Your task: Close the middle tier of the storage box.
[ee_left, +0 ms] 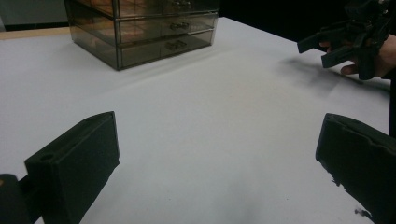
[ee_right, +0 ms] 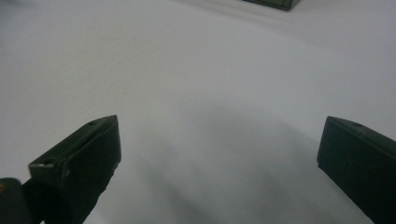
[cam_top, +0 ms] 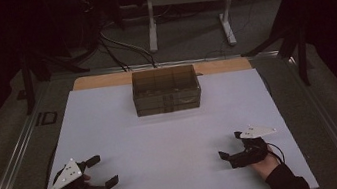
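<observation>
Place: a dim lab or recording workspace
Work surface: a white rectangular sheet (cam_top: pixel 174 144) over a wooden tabletop (cam_top: pixel 99 81), framed by metal rails (cam_top: pixel 12 163)
Floor: grey carpet with loose black cables (cam_top: pixel 117 49)
Background: a white metal stand with 2 legs (cam_top: pixel 188 5)
</observation>
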A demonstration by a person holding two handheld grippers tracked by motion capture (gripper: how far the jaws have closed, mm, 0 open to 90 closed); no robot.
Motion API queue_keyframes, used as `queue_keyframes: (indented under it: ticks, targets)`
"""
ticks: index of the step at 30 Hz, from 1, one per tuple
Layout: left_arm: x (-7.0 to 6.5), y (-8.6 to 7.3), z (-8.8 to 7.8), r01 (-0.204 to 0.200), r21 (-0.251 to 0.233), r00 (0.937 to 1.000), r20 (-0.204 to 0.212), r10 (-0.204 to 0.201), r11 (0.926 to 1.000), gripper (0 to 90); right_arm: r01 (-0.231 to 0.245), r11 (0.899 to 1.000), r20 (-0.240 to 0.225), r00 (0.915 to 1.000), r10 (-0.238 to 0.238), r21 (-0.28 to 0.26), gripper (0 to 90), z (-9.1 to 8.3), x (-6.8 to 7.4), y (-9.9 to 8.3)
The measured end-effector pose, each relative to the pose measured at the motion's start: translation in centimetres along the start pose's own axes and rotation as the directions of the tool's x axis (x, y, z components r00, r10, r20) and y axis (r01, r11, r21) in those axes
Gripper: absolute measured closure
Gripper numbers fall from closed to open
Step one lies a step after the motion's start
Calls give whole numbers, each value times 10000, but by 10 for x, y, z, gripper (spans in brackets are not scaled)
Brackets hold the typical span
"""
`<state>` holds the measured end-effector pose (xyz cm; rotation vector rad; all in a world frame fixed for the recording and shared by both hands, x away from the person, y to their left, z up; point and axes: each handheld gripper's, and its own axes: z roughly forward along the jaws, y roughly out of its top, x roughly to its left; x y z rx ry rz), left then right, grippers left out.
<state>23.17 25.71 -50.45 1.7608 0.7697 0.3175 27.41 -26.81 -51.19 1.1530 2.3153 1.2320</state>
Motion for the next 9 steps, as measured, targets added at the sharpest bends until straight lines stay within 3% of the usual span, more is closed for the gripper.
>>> queue_keyframes:
  ticks: [9]
  targets:
    - [0,0,0,3,-6,10000,-12,-3,10000,10,77,10000,3,10000,-77,-34,0,0,1,0]
